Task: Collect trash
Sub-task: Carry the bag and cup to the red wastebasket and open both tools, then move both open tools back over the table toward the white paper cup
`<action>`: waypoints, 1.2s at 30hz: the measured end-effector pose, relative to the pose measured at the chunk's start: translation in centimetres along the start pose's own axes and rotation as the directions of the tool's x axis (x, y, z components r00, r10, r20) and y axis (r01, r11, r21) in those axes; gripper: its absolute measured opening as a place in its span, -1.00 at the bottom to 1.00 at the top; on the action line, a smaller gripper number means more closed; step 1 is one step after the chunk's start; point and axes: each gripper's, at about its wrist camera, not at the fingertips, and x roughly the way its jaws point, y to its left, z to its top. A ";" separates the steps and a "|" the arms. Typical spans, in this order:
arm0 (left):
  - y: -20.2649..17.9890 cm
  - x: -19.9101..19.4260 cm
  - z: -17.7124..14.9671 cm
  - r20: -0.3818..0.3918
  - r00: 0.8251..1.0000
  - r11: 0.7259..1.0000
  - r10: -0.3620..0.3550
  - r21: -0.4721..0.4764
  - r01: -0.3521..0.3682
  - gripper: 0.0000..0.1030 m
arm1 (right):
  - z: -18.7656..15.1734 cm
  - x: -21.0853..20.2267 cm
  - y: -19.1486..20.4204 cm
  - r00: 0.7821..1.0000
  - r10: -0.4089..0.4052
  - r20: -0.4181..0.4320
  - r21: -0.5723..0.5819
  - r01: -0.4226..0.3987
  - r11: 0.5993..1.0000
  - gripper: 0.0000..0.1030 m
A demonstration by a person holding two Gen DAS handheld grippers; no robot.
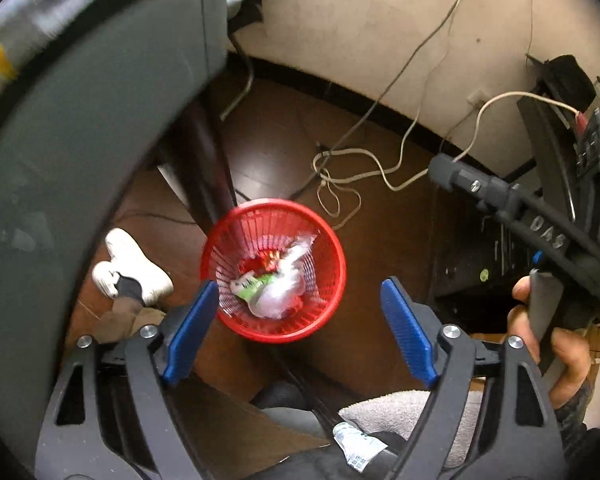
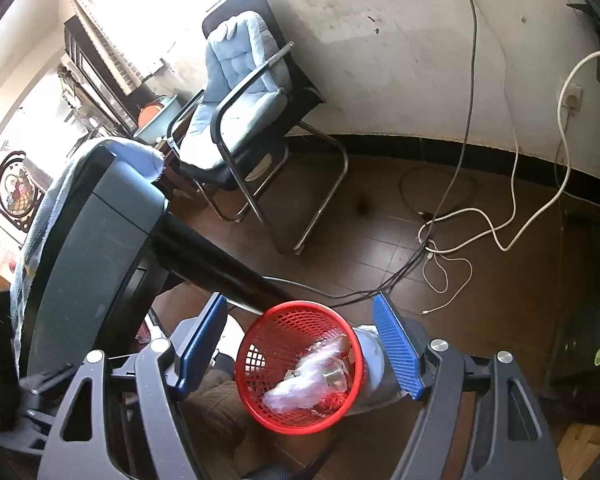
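Note:
A red mesh wastebasket (image 1: 332, 280) stands on the brown floor below me. It holds crumpled clear plastic (image 1: 280, 296) and a green and white wrapper (image 1: 252, 285). My left gripper (image 1: 300, 320) is open and empty above the basket. The basket also shows in the right wrist view (image 2: 256, 368), with clear plastic (image 2: 308, 388) inside. My right gripper (image 2: 298, 348) is open and empty above it. The right gripper's body (image 1: 540, 224) shows in the left wrist view, held by a hand (image 1: 556, 352).
A grey round table edge (image 1: 60, 184) with a dark leg (image 1: 208, 160) is at the left. White and black cables (image 1: 352, 168) lie on the floor by the wall. A black chair with a blue cushion (image 2: 236, 92) stands by the wall. A white shoe (image 1: 132, 268) is beside the basket.

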 end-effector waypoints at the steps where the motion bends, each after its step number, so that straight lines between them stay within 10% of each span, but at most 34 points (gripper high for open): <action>1: 0.1 -0.7 0.0 0.019 1.000 1.000 0.006 0.000 -0.006 0.61 | 0.0 -0.1 0.2 1.000 0.003 0.001 -0.004 -0.003 1.000 0.44; 19: 2.4 -11.9 -1.7 0.260 0.965 0.996 0.038 -0.088 -0.015 0.68 | -0.1 -7.2 7.1 0.992 0.052 0.119 -0.193 -0.028 0.981 0.50; 36: 10.9 -22.3 -7.1 0.415 0.873 0.945 0.255 -0.299 -0.134 0.76 | -2.2 -11.0 13.8 0.983 0.126 0.134 -0.341 -0.073 0.937 0.57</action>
